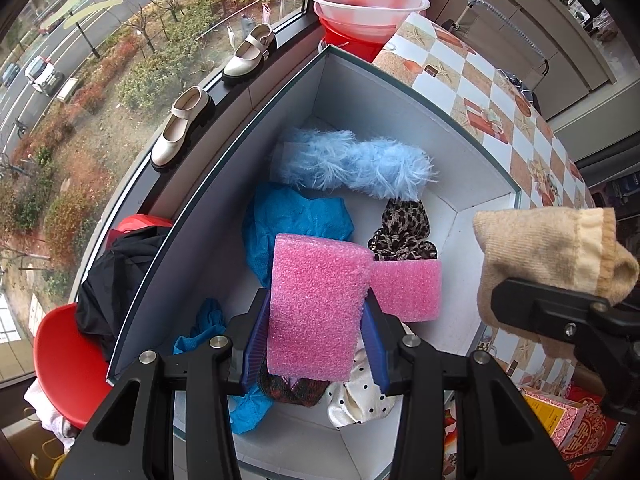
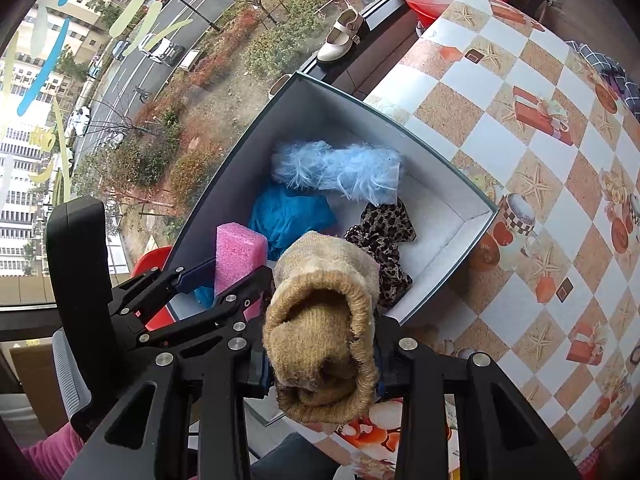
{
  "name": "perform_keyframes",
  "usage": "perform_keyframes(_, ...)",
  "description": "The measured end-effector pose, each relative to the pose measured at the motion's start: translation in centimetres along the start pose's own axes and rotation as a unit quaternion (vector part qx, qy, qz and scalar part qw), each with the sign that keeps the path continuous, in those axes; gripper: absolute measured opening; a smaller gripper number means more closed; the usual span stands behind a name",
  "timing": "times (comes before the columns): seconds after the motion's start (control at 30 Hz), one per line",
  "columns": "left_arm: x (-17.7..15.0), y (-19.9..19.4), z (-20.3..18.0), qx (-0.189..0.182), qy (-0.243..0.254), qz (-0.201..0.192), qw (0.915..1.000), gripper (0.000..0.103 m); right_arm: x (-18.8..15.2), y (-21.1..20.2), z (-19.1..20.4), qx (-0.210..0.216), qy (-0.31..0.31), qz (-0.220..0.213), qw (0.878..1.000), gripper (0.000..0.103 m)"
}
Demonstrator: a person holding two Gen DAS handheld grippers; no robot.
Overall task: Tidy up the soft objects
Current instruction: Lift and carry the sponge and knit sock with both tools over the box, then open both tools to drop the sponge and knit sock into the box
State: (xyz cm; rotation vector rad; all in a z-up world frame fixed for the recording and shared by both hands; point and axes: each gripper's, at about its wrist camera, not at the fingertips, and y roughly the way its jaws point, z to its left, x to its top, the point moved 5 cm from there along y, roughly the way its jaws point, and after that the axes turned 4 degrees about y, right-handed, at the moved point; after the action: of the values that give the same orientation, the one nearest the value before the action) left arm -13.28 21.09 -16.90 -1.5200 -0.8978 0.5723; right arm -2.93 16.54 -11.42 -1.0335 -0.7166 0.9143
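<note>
My left gripper (image 1: 316, 304) is shut on a pink foam block (image 1: 320, 280), its blue pads pressing both sides, above the open box (image 1: 360, 92). In the box lie a fluffy light-blue piece (image 1: 352, 164), a blue cloth (image 1: 292, 216), a leopard-print scrunchie (image 1: 404, 232), a second pink foam piece (image 1: 408, 288) and a polka-dot cloth (image 1: 356, 396). My right gripper (image 2: 322, 344) is shut on a rolled tan sock (image 2: 320, 332) over the box's near right edge (image 2: 440, 208). The sock hides its fingertips. Beside it, the left gripper (image 2: 232, 276) holds the foam block (image 2: 238, 256).
The box stands on a table with a checked, patterned cloth (image 1: 500, 100). Two cream shoes (image 1: 180, 128) (image 1: 250, 52) sit on the window sill beyond it. A pale basin (image 1: 364, 4) stands on a red one at the back. A red chair (image 1: 64, 352) with black clothing (image 1: 112, 280) is at the left.
</note>
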Motion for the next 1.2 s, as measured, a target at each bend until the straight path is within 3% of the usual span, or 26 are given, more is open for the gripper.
perform_keyframes(0.43,0.6,0.4,-0.2,0.006,0.003,0.003,1.0,0.047,1.1,0.5,-0.2,-0.001,0.003,0.0,1.0,0.037)
perform_keyframes(0.53,0.6,0.4,-0.2,0.028,0.001,0.0,0.9996,0.049,1.4,0.7,-0.4,-0.006,0.004,-0.004,1.0,0.037)
perform_keyframes(0.57,0.7,0.3,-0.1,0.038,0.001,-0.003,0.9993,0.055,1.5,0.6,-0.5,-0.004,0.006,-0.007,1.0,0.037)
perform_keyframes(0.6,0.7,0.2,0.0,0.047,0.0,-0.007,0.9989,0.06,1.6,0.6,-0.7,0.0,0.01,-0.009,1.0,0.039)
perform_keyframes(0.63,0.8,0.1,0.1,0.059,-0.002,-0.012,0.9982,0.072,1.6,0.6,-0.8,0.003,0.015,-0.01,1.0,0.046)
perform_keyframes(0.67,0.8,-0.1,0.3,0.072,-0.003,-0.017,0.9972,0.077,1.6,0.5,-0.9,0.003,0.018,-0.013,1.0,0.06)
perform_keyframes(0.7,0.8,-0.2,0.5,0.081,-0.004,-0.024,0.9965,0.078,1.6,0.3,-1.0,0.0,0.019,-0.017,1.0,0.068)
perform_keyframes(0.8,0.9,-0.6,0.8,0.085,-0.006,-0.033,0.9958,0.078,1.6,-0.1,-1.3,-0.009,0.017,-0.022,1.0,0.068)
perform_keyframes(0.87,0.9,-0.8,1.0,0.07,-0.013,-0.036,0.9968,0.078,1.4,-0.3,-1.6,-0.016,0.02,-0.022,0.999,0.081)
perform_keyframes(0.9,0.9,-0.9,1.0,0.061,-0.016,-0.038,0.9973,0.078,1.3,-0.5,-1.8,-0.021,0.022,-0.023,0.999,0.094)
perform_keyframes(1.1,0.8,-0.7,0.7,0.078,-0.008,-0.021,0.9967,0.078,0.3,-1.2,-2.2,-0.029,0.018,-0.02,0.999,0.095)
perform_keyframes(1.13,0.7,-0.7,0.7,0.075,-0.009,-0.022,0.9969,0.078,0.1,-1.2,-2.2,-0.03,0.015,-0.02,0.999,0.102)
perform_keyframes(1.2,0.7,-0.9,0.5,0.076,-0.012,-0.024,0.9968,0.078,-0.4,-1.3,-2.0,-0.031,0.012,-0.02,0.999,0.103)
